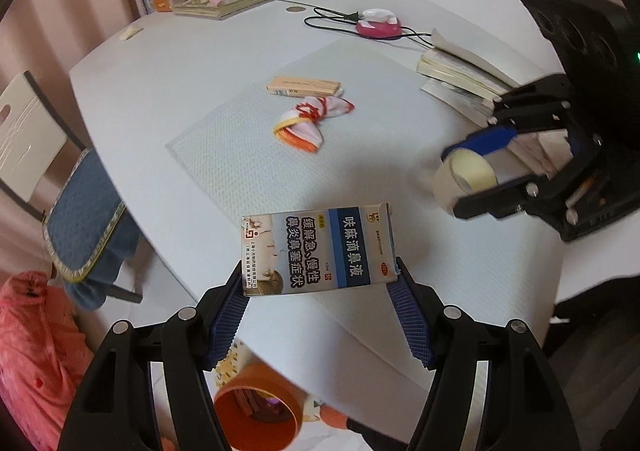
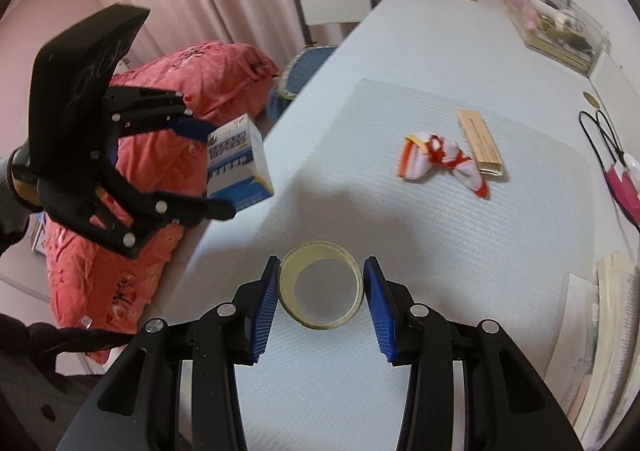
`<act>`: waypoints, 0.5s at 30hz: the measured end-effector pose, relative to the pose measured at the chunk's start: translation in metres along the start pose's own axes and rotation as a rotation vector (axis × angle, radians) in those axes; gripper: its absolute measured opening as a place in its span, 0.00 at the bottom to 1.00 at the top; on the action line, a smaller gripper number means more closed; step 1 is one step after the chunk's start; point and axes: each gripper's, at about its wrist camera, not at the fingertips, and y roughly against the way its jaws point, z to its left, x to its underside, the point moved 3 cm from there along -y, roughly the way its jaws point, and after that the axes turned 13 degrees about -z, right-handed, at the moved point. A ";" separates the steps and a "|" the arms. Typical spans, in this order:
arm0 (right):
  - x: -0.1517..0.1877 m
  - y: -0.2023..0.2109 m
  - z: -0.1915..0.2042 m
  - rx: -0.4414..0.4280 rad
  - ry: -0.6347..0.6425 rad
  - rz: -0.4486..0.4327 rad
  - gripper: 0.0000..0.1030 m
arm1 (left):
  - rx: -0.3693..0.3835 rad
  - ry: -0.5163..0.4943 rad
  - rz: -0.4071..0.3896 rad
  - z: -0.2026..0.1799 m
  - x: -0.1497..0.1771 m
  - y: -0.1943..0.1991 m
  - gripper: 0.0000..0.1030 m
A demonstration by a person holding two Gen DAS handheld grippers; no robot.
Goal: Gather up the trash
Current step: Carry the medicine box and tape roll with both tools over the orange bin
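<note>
Left tool (image 1: pixel 320 283) clamps medicine box (image 1: pixel 318 249); right tool (image 2: pixel 322 287) clamps tape roll (image 2: pixel 322 285) (both above table (image 2: pixel 420 47)).

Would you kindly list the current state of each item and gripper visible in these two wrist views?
left gripper: shut on the medicine box
medicine box: held off the table, top flap open
right gripper: shut on the tape roll
tape roll: held on its edges, lifted
crumpled wrapper: lying on the mat
flat beige box: lying beside the wrapper
orange bin: open, below the table edge
</note>
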 end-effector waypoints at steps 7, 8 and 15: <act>-0.007 0.013 0.038 -0.056 0.077 -0.012 0.41 | -0.054 0.061 -0.015 -0.009 0.023 0.035 0.67; -0.009 0.013 0.045 -0.069 0.093 -0.012 0.41 | -0.067 0.065 -0.020 -0.010 0.027 0.041 0.67; -0.020 -0.004 0.091 -0.142 0.176 0.006 0.41 | -0.151 0.134 -0.042 0.001 0.056 0.078 0.67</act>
